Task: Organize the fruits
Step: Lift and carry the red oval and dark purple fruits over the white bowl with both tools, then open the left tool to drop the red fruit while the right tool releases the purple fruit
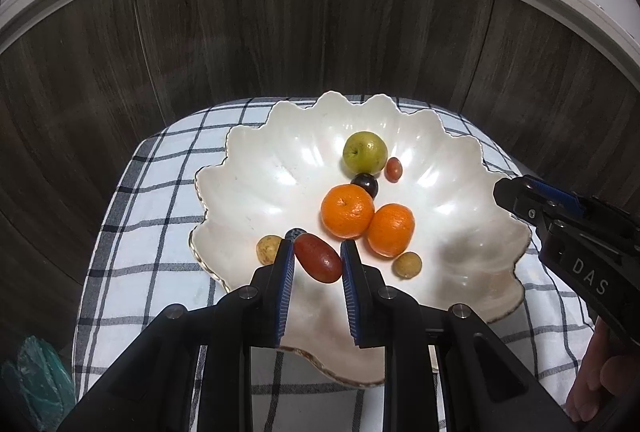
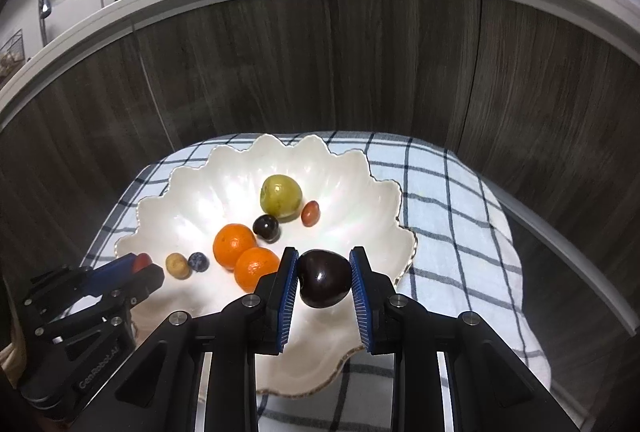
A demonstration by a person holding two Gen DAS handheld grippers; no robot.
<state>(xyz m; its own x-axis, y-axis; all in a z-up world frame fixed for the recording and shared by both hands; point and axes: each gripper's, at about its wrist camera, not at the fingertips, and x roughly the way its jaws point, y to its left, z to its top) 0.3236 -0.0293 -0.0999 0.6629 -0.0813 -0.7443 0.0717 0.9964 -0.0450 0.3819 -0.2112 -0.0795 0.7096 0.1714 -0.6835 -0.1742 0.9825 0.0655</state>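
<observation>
- My left hand-held gripper [image 1: 318, 256] tilts down over the near rim of the scalloped white bowl [image 1: 248, 167], its blue pads clenched on an oblong red fruit [image 1: 318, 259] that sits between them just above the bowl's floor.
- My right hand-held gripper [image 2: 324, 274] also points down into the bowl [image 2: 360, 191] from the near side, clamped on a dark, glossy, heart-shaped fruit [image 2: 324, 280].
- In the left view the right hand-held gripper [image 1: 505, 191] comes in from the right edge over the bowl's rim; what it carries is hidden there by its own body.
- In the right view the left hand-held gripper [image 2: 144, 266] comes in low from the left, and only a small red tip of its fruit shows.
- Lying in the bowl I see a green fruit [image 1: 365, 151], two oranges touching each other [image 1: 347, 211], a dark round fruit [image 1: 366, 183] just behind them, a small reddish one [image 1: 394, 169] and two small yellowish ones [image 1: 407, 264].
- A blueberry [image 2: 198, 262] is plain in the right view; in the left view my finger covers most of it.
- The bowl stands on a blue-checked cloth [image 1: 140, 232]; whatever lies under the cloth is hidden.
- At the lower right of the left view a bit of a hand [image 1: 592, 384] shows, cut off by the frame.
</observation>
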